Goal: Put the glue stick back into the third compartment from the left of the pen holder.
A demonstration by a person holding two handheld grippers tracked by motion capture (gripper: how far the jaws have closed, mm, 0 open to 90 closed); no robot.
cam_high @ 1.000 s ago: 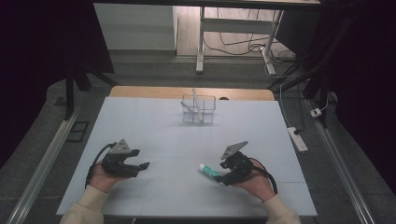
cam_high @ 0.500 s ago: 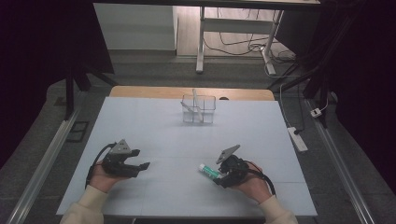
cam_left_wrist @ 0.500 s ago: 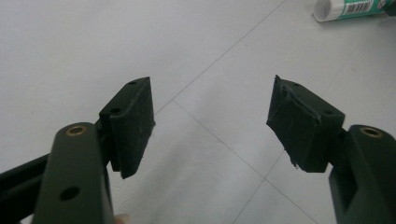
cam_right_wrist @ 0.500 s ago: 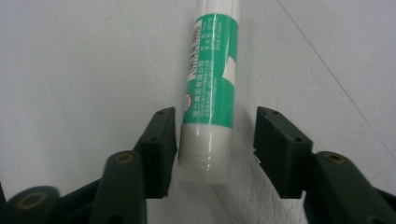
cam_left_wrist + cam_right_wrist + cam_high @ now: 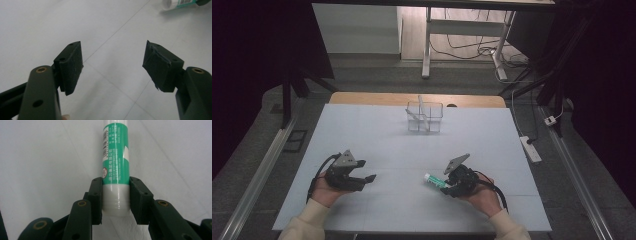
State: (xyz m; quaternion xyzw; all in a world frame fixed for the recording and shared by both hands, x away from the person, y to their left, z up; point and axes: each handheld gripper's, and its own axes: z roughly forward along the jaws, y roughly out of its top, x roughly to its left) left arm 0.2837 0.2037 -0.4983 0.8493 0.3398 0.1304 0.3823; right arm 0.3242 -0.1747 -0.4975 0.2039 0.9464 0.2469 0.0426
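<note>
The right tongs (image 5: 448, 188) sit low on the near right part of the white worktop (image 5: 377, 130). Their jaws have just been closing, and in the right gripper view both pads press the white end of a green-and-white tube (image 5: 116, 162), 1 on each side. The tube lies flat on the worktop, its printed green body stretching away from the jaws. In the high view the tube (image 5: 435, 180) points toward the worktop's middle.

The left tongs (image 5: 364, 180) rest on the near left part, well apart from the tube, held in the person's left hand (image 5: 328, 192). Their 2 pads stand wide apart with nothing between them.

A clear container (image 5: 425, 117) with dividers stands at the far middle of the worktop.
</note>
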